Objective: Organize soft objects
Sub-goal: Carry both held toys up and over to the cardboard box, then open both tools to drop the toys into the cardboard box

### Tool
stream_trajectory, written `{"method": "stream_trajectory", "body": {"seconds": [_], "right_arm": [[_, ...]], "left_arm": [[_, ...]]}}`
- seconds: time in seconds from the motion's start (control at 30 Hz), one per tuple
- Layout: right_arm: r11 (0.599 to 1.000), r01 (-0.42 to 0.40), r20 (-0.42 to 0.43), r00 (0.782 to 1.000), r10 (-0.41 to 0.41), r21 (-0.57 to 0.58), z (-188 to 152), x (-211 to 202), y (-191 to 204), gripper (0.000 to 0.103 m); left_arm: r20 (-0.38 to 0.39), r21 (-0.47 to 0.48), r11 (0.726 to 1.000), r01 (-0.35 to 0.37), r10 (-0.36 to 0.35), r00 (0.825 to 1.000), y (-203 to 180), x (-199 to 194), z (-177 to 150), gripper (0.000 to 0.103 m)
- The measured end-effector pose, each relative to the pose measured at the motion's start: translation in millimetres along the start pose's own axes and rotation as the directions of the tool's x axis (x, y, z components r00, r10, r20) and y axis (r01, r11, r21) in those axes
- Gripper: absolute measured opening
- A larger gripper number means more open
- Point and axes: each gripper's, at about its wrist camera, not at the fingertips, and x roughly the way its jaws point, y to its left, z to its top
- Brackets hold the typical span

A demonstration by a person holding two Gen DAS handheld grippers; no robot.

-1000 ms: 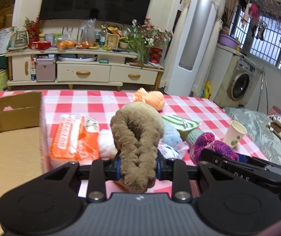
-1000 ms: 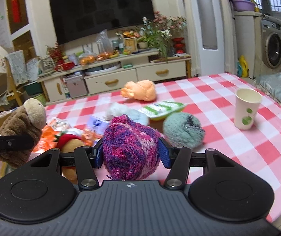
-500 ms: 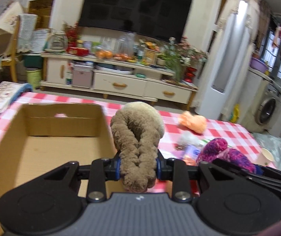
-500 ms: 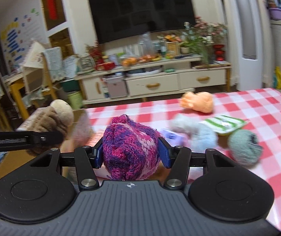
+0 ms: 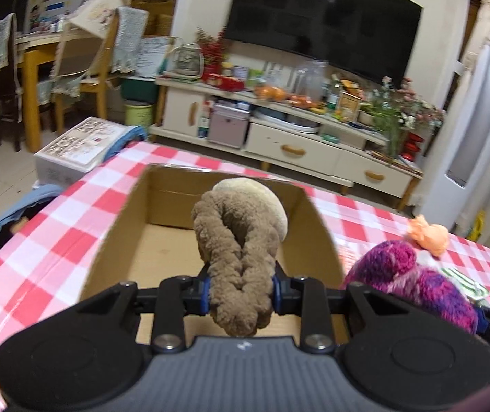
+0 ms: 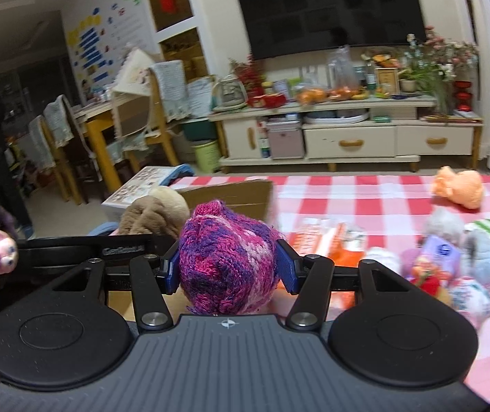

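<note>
The left claw (image 5: 240,295) is clamped on a brown plush (image 5: 236,254), squeezing its 2 fuzzy limbs together; the toy's long axis runs straight ahead from the pads, with the paler, rounded head at the far end. Directly below and ahead of that claw lies the open box (image 5: 107,240), plain corrugated cardboard with a bare floor, so the plush hangs over its near half. By my reading the drop is straight down, and this hand is the nearer of the 2 to the box.

The right claw (image 6: 228,271) is clamped on a knit hat (image 6: 226,261), chunky magenta and purple yarn bunched into a dome. From it the box lies ahead and to the left, partly behind the plush, so I judge this hand needs to swing left first.

Right of that claw, a heap of small soft toys (image 6: 464,267) and packets sits on the checked cloth (image 6: 365,199). Farther off lies an orange plush (image 6: 459,187).
</note>
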Motion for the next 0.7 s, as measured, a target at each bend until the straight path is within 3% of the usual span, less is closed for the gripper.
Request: {"method": "stream_trajectory", "body": {"seconds": [0.53,0.7], "right_arm": [[0.996,-0.082,-0.074,0.994,0.080,-0.018,-11.9,23.4,29.1,0.071],[0.996,-0.086,-0.101,0.991,0.084,-0.019,-15.5,25.7,31.8,0.082]], "left_arm": [[-0.023,-0.100,0.991,-0.092,0.090,0.996,34.6,2.6,4.2,0.033],[-0.025,-0.104,0.988,-0.116,0.114,0.993,34.6,2.9,5.2,0.046]]}}
